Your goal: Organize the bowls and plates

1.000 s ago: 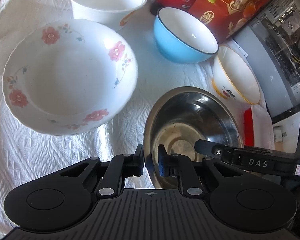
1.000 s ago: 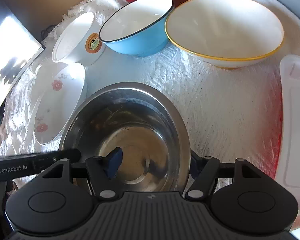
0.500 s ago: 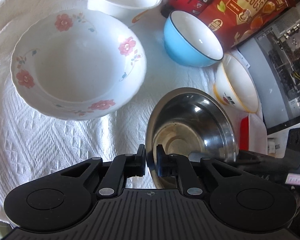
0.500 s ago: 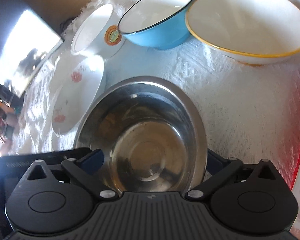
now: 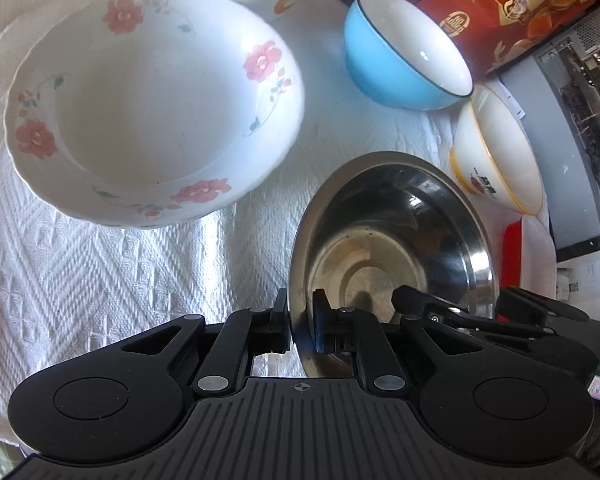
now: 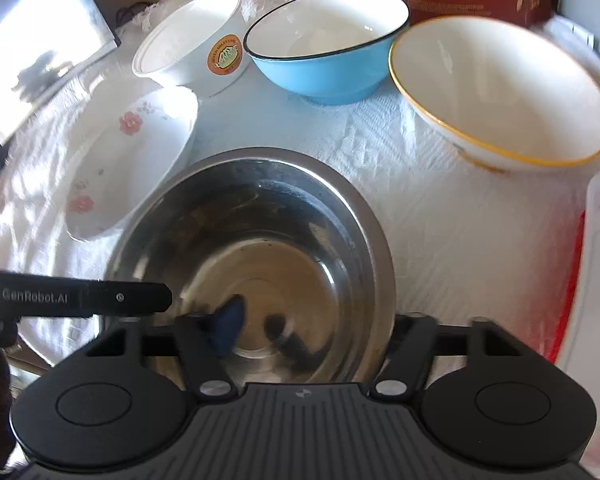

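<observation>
Left tongs [image 5: 300, 326] clamped the steel bowl [image 5: 396, 240] rim; right tongs [image 6: 312, 330] were closing across its opposite rim, pads not pressing.

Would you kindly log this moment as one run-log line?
left gripper: shut on steel bowl rim | right gripper: closing, straddling the bowl's near rim | floral bowl: beside, on cloth

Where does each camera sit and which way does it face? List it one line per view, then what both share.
Left wrist: on the left gripper, facing steeply down; jaws clamp the steel bowl rim; right gripper shows.
Right wrist: on the right gripper, angled down into the bowl, jaws closing astride its rim.
Shared: steel bowl, floral bowl, blue bowl.
</observation>
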The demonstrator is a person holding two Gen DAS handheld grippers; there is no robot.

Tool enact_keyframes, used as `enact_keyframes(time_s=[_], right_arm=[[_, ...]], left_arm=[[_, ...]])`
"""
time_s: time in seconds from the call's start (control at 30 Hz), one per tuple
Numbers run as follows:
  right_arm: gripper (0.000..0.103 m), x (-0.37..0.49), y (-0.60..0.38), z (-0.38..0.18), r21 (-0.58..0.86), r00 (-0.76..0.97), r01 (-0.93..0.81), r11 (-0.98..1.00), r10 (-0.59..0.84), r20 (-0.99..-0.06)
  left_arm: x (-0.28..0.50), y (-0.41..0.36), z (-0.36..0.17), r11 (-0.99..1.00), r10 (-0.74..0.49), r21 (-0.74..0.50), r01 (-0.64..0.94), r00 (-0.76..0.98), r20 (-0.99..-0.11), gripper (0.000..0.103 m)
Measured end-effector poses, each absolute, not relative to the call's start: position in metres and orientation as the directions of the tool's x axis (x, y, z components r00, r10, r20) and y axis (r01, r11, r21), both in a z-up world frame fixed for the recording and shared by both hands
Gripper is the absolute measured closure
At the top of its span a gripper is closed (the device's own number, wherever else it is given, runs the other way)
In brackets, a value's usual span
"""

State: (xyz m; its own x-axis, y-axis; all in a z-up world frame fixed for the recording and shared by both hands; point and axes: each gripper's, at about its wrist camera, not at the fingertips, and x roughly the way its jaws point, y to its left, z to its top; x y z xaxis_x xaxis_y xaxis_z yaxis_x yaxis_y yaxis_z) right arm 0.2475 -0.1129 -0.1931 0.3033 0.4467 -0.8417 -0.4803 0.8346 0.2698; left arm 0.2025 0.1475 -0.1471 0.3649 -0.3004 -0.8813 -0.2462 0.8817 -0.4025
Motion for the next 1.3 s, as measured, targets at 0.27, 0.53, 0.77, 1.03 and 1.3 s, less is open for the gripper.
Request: enact_keyframes(time_s=[0.27,0.53,0.77,1.03,1.3], right_arm=[[0.056,0.236,-0.117,-0.176,0.267,0.333,-0.457,0.848,0.442,-0.833],[0.057,0.233,-0.067,-0.13,0.264,0.431,-0.533,0.804,0.526,-0.733],[0.058,0.249,0.006,-0.143,0.277,0.414,-0.546,0.791,0.542,-0.731],[0.059,0.248,0.052,-0.17,0.236,0.425,-0.518,0.822,0.486,-0.764],[0.059,0.252,0.063,-0.182,0.221,0.451,-0.491,0.843,0.463,-0.763]], left_arm=[[0.193,0.161,-0.111,0.899,-0.282,-0.402,-0.174,0.473,-0.835,0.088],[0.193,0.213,-0.065,0.916,-0.17,-0.35,-0.196,0.6,-0.782,0.087],[0.212,0.255,-0.086,0.934,-0.066,-0.245,-0.259,0.548,-0.834,0.085],[0.218,0.282,-0.108,0.935,-0.107,-0.263,-0.238,0.516,-0.85,0.085],[0.216,0.3,-0.117,0.92,-0.177,-0.329,-0.212,0.524,-0.833,0.085]])
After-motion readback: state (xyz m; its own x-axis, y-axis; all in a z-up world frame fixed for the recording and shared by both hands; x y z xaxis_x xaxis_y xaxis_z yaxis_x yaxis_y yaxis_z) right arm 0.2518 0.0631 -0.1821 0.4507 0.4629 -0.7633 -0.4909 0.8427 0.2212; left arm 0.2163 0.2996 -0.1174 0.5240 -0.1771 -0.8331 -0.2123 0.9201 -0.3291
